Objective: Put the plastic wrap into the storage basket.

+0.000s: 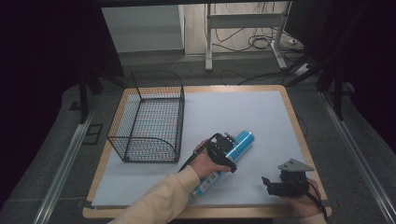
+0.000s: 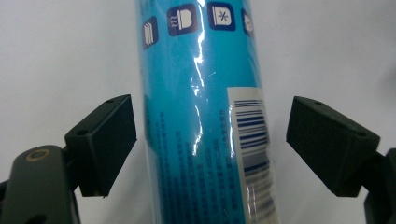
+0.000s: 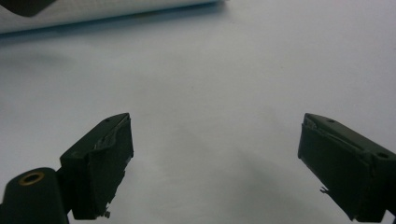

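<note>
Blue tube (image 2: 201, 116) sits between your left gripper (image 2: 210, 144) jaws, spread, untouched | step: pre-grasp | next: clamp squarely | right gripper (image 3: 215, 158) spread, idle.

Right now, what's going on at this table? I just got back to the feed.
A person is working with two hand-held tools over a white mat. The left tool straddles a blue tube lying on the mat, jaws open on either side of it with gaps showing, so it is not gripped yet. The right tool is open with nothing between its jaws, near the table's near right edge. A black wire basket sits at the left with nothing visible inside it.
</note>
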The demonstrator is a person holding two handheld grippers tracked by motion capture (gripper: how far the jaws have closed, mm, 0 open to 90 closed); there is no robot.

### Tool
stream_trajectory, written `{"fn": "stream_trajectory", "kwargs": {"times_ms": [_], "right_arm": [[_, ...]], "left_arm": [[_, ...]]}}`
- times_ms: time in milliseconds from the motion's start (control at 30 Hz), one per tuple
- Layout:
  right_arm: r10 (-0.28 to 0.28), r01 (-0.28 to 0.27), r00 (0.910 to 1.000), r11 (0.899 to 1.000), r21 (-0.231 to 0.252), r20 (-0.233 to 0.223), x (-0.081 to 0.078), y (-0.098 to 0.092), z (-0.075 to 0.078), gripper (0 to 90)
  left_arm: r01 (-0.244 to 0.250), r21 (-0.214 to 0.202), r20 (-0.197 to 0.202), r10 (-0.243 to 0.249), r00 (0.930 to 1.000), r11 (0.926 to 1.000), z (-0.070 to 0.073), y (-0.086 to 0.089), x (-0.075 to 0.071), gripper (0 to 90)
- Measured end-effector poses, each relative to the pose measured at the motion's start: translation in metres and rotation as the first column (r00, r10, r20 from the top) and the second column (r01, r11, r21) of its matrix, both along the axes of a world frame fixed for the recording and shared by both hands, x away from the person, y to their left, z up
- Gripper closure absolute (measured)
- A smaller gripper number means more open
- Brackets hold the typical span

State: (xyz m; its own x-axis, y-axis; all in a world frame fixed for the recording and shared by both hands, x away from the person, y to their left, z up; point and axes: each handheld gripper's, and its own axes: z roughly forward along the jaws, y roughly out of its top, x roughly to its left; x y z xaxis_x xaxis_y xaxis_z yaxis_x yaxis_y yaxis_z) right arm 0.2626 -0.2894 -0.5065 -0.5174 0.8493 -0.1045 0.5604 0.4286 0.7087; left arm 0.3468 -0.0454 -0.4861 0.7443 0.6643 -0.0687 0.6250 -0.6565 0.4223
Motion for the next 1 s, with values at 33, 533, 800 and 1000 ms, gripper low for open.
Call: {"fn": "stream_trajectory", "kwargs": {"times_ms": [33,533,800,1000], "right_arm": [[-0.002,0.002,1.0000,1.000,0.000,0.000,0.000,0.000,0.000,10.5],[-0.002,0.002,1.0000,1.000,-0.008,0.001,0.000,0.000,0.000,10.6],[-0.006,0.006,0.9999,1.000,-0.009,0.008,0.001,-0.001,0.001,10.7],[-0.011,0.011,0.9999,1.000,-0.008,0.010,0.001,-0.001,0.001,10.8]], "left_arm": [[0.001,0.005,-0.009,-0.001,1.0000,1.0000,-0.002,-0.001,0.001,16.0],[-0.011,0.059,-0.086,0.016,0.9962,0.9982,-0.011,-0.004,0.011,30.1],[0.000,0.050,-0.137,0.007,0.9905,0.9987,-0.009,0.001,0.017,30.7],[0.015,0.040,-0.142,-0.009,0.9898,0.9991,-0.001,0.005,0.017,30.9]]}}
